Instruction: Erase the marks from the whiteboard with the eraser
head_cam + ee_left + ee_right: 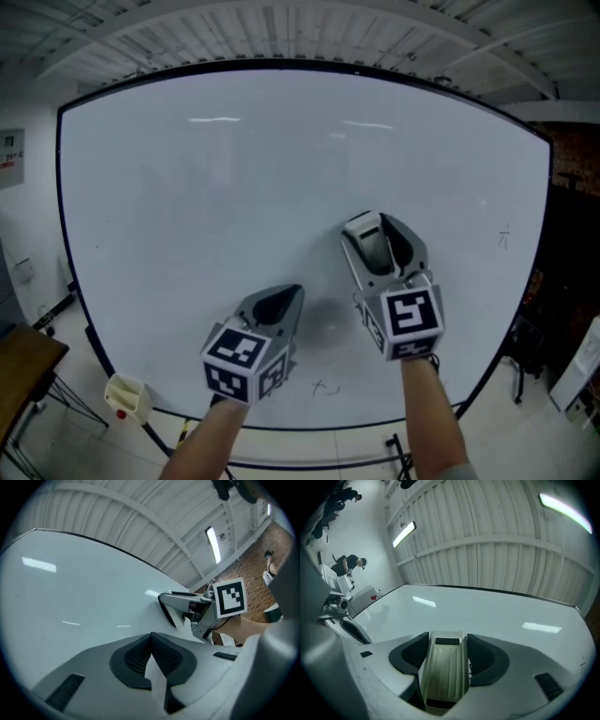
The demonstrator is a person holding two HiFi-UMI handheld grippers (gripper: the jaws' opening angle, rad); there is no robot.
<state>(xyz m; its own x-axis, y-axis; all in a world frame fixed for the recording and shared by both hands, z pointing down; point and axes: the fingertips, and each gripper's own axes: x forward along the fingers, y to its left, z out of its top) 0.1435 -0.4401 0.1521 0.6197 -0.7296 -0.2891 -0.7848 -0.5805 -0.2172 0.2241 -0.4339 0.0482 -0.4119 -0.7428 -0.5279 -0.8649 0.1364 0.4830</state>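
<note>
Right gripper view: right gripper (447, 645) pinches the eraser (444, 677) for wiping the whiteboard (497, 616); left gripper (283, 302), jaws pressed together and empty, waits beside the bottom-edge mark (325, 387).

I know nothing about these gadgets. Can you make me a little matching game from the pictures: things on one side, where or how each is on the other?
Things:
1. left claw
2. right claw
3. eraser
4. faint mark

States:
A. pale, pinched between two jaws
B. on the whiteboard, near its bottom edge
C. closed, empty
D. closed on something

Pairs: 1-C, 2-D, 3-A, 4-B
</note>
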